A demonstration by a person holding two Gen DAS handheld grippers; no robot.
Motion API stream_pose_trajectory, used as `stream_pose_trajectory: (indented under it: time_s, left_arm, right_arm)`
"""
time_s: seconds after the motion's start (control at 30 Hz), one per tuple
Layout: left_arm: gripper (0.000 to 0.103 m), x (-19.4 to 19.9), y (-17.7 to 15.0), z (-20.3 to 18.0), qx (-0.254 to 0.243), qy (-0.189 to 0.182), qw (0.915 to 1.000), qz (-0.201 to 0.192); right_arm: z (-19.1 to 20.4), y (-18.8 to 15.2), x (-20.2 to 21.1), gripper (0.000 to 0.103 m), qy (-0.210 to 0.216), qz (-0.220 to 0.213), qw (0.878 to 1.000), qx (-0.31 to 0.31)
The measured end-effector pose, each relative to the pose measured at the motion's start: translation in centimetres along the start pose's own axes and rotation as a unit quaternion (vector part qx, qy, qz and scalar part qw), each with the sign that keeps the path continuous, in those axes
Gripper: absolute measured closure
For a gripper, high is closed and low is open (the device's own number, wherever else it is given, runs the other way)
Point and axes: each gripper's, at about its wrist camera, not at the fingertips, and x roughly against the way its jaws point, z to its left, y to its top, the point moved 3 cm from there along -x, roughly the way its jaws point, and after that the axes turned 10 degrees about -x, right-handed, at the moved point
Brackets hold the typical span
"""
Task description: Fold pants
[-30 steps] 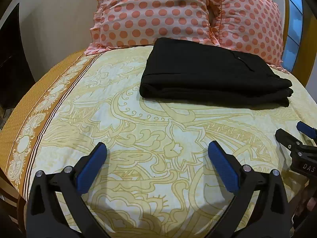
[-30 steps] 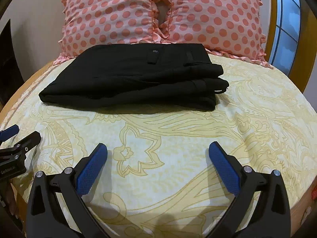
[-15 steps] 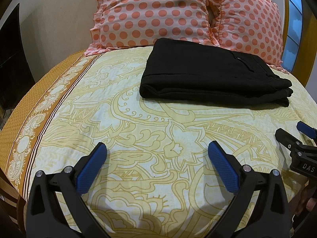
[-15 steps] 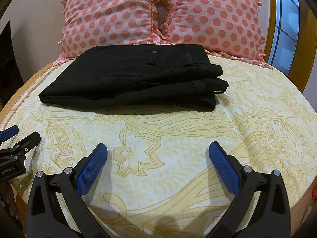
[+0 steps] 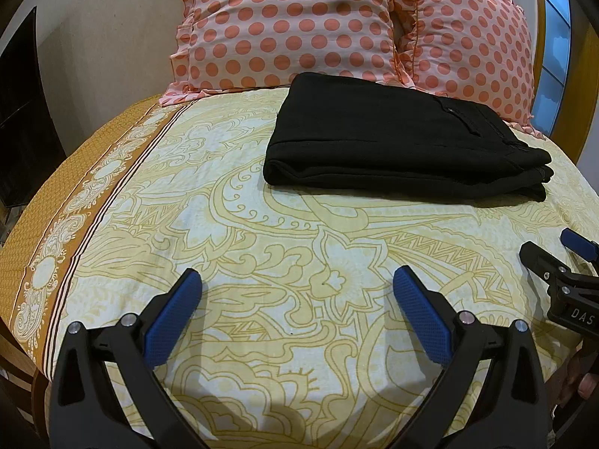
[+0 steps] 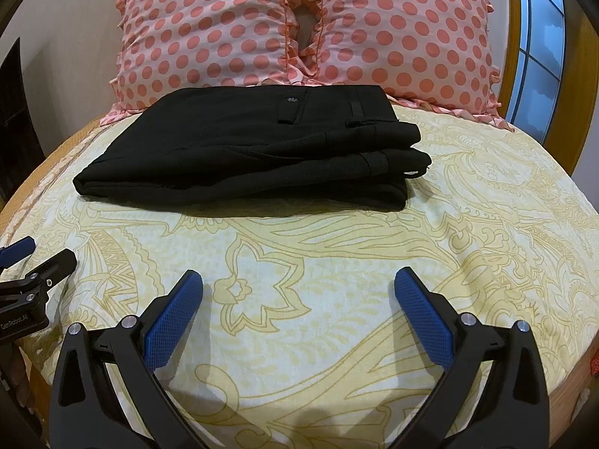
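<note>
Black pants (image 5: 393, 138) lie folded into a compact rectangle on the bed's yellow patterned sheet (image 5: 262, 247), just in front of the pillows; they also show in the right wrist view (image 6: 254, 153), waistband button on top. My left gripper (image 5: 297, 299) is open and empty, held above the sheet well short of the pants. My right gripper (image 6: 299, 299) is open and empty too, equally far back. Each gripper shows at the edge of the other's view: the right one (image 5: 554, 250) and the left one (image 6: 33, 254).
Two pink polka-dot pillows (image 6: 299, 26) lean against the wall behind the pants. The sheet's orange border (image 5: 56, 232) marks the bed's left edge. A wooden window frame (image 6: 516, 37) stands at the right. A dark panel (image 5: 18, 112) is at the far left.
</note>
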Motion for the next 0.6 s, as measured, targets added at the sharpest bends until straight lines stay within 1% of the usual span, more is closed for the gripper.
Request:
stream_pose_trajectory:
  time_s: [0.6]
  left_arm:
    - [0.002,0.11,0.13,-0.14,0.0,0.0,1.0,-0.001]
  right_arm:
    - [-0.01,0.02,-0.03,0.001,-0.001,-0.001,1.0,-0.001]
